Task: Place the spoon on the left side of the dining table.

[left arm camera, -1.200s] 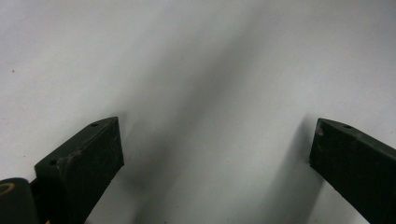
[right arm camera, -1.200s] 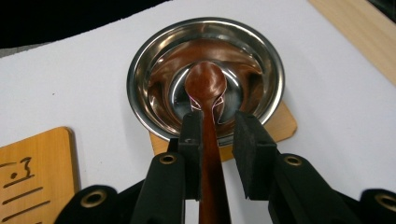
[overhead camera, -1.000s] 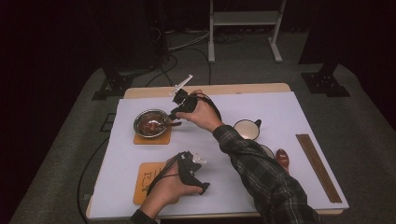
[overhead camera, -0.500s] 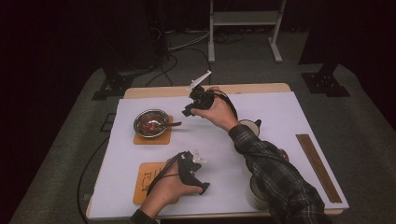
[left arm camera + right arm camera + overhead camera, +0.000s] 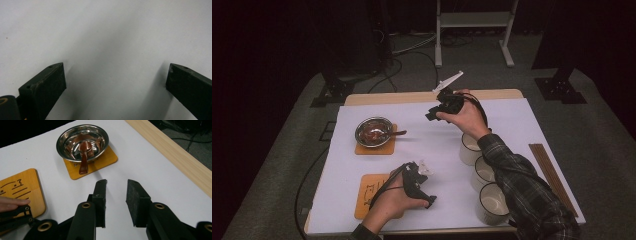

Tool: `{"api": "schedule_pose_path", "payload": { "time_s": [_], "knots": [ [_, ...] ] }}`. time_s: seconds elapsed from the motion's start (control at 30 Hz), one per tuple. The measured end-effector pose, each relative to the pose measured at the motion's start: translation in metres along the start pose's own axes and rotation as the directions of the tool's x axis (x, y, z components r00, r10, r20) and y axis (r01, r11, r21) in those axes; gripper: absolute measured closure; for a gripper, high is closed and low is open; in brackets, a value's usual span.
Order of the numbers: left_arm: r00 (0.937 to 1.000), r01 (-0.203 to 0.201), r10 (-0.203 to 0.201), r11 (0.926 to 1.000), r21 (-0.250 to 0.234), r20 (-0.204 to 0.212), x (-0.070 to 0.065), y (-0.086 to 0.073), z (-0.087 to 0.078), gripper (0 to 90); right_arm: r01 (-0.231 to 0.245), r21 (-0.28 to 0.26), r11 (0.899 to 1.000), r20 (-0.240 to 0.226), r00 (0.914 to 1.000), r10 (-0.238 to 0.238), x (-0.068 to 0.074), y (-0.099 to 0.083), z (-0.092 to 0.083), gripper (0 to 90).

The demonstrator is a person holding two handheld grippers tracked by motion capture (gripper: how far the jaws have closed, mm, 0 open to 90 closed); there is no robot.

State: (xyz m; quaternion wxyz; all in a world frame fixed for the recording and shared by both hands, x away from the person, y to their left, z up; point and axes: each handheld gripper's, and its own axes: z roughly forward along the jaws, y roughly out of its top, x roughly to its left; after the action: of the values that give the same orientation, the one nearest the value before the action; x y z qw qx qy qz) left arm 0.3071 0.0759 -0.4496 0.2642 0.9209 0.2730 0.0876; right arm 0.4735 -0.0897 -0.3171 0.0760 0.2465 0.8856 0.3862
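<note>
Steel bowl (image 5: 373, 132) at centre left holds a brown spoon (image 5: 84, 160); three white cups (image 5: 484, 173) line lower right; both grippers, left (image 5: 428, 186) and right (image 5: 432, 116), spread, empty.

Free room: the wide white table (image 5: 432, 145) centre, betw. the steel bowl (image 5: 374, 132) on its orange coaster (image 5: 373, 148) at far left and the row of three white cups (image 5: 482, 172) at right, lies bare. The right gripper (image 5: 433, 114) hangs over the far end of that gap, jaws apart w/ nothing betw. them. The spoon handle (image 5: 398, 133) sticks out of the bowl toward the gap. Near left, a second coaster (image 5: 371, 192) and the left gripper (image 5: 428, 201) take up the front edge, jaws wide over bare cloth. Chopsticks (image 5: 553, 177) lie along the right edge, well apart from the cups. The person's right forearm (image 5: 517, 185) crosses over the cups.
</note>
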Motion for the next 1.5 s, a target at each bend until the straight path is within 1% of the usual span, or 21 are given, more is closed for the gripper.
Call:
{"api": "schedule_pose_path", "payload": {
  "time_s": [0.13,0.2,0.23,0.3,0.33,0.4,0.5,0.53,0.57,0.67,0.73,0.77,0.87,0.9,1.2,1.27,1.3,1.33,1.37,1.47,1.5],
  "knots": [
    [1.0000,0.003,-0.003,1.0000,-0.004,-0.002,0.000,0.000,0.000,1.3,-0.010,-0.003,1.000,0.020,0.9997,0.010,-0.005,-0.009,-0.012,70.0],
    [1.0000,0.003,-0.003,1.0000,-0.004,-0.002,0.000,0.000,0.000,1.3,-0.010,-0.005,1.000,0.024,0.9997,0.011,-0.007,-0.012,-0.015,70.1],
    [1.0000,0.001,-0.001,1.0000,-0.002,-0.002,0.000,0.000,0.000,1.3,-0.025,-0.004,1.000,0.030,0.9992,0.025,-0.011,-0.019,-0.020,70.2],
    [1.0000,0.000,0.000,1.0000,0.000,-0.002,0.000,0.000,0.000,1.3,-0.030,-0.004,1.000,0.032,0.9990,0.030,-0.012,-0.022,-0.021,70.2],
    [1.0000,-0.001,0.001,1.0000,-0.002,-0.002,0.000,0.000,0.000,1.4,-0.040,-0.005,0.999,0.040,0.9984,0.041,-0.016,-0.028,-0.025,70.1],
    [1.0000,0.003,-0.003,1.0000,-0.004,-0.003,0.000,0.000,0.000,1.3,-0.048,-0.008,0.999,0.044,0.9979,0.048,-0.019,-0.034,-0.030,70.0],
    [1.0000,0.003,-0.003,1.0000,-0.002,-0.003,0.000,0.000,0.000,1.3,-0.056,-0.009,0.998,0.053,0.9970,0.057,-0.022,-0.040,-0.035,69.9],
    [1.0000,0.000,0.000,1.0000,0.000,-0.004,0.000,0.000,0.000,1.3,-0.056,-0.013,0.998,0.056,0.9969,0.056,-0.023,-0.042,-0.037,69.8],
    [1.0000,0.000,0.000,1.0000,0.000,-0.004,0.000,0.000,0.000,1.3,-0.067,-0.022,0.998,0.064,0.9956,0.068,-0.027,-0.047,-0.044,69.7],
    [1.0000,0.003,-0.003,1.0000,-0.004,-0.003,0.000,0.000,0.000,1.3,-0.072,-0.030,0.997,0.072,0.9946,0.074,-0.029,-0.051,-0.048,69.5],
    [1.0000,0.001,-0.001,1.0000,-0.004,-0.003,0.000,0.000,0.000,1.3,-0.086,-0.042,0.995,0.085,0.9923,0.090,-0.033,-0.059,-0.056,69.3],
    [1.0000,0.001,-0.001,1.0000,-0.004,-0.003,0.000,0.000,0.000,1.3,-0.086,-0.042,0.995,0.085,0.9923,0.090,-0.033,-0.059,-0.056,69.3],
    [1.0000,-0.002,0.002,1.0000,-0.001,-0.001,0.000,0.000,0.000,1.3,-0.101,-0.054,0.993,0.102,0.9891,0.106,-0.038,-0.069,-0.063,69.4],
    [1.0000,-0.002,0.002,1.0000,-0.001,-0.001,0.000,0.000,0.000,1.3,-0.101,-0.054,0.993,0.102,0.9891,0.106,-0.038,-0.069,-0.063,69.4],
    [1.0000,0.001,-0.001,1.0000,-0.001,0.000,0.000,0.000,0.000,1.3,-0.145,-0.077,0.986,0.137,0.9784,0.155,-0.050,-0.097,-0.081,68.9],
    [1.0000,-0.001,0.001,1.0000,-0.001,-0.002,0.000,0.000,0.000,1.3,-0.161,-0.089,0.983,0.142,0.9747,0.173,-0.053,-0.103,-0.086,68.8],
    [1.0000,-0.001,0.001,1.0000,-0.001,-0.002,0.000,0.000,0.000,1.3,-0.161,-0.089,0.983,0.142,0.9747,0.173,-0.053,-0.103,-0.086,68.8],
    [1.0000,0.000,0.000,1.0000,-0.001,-0.002,0.000,0.000,0.000,1.3,-0.178,-0.102,0.979,0.143,0.9710,0.192,-0.056,-0.111,-0.090,68.8],
    [1.0000,0.000,0.000,1.0000,-0.001,-0.002,0.000,0.000,0.000,1.3,-0.178,-0.102,0.979,0.143,0.9710,0.192,-0.056,-0.111,-0.090,68.8],
    [1.0000,-0.001,0.001,1.0000,-0.001,-0.002,0.000,0.000,0.000,1.3,-0.204,-0.121,0.971,0.160,0.9619,0.222,-0.061,-0.125,-0.098,68.6],
    [1.0000,-0.001,0.001,1.0000,-0.001,-0.002,0.000,0.000,0.000,1.3,-0.204,-0.121,0.971,0.160,0.9619,0.222,-0.061,-0.125,-0.098,68.6]
  ]
}}
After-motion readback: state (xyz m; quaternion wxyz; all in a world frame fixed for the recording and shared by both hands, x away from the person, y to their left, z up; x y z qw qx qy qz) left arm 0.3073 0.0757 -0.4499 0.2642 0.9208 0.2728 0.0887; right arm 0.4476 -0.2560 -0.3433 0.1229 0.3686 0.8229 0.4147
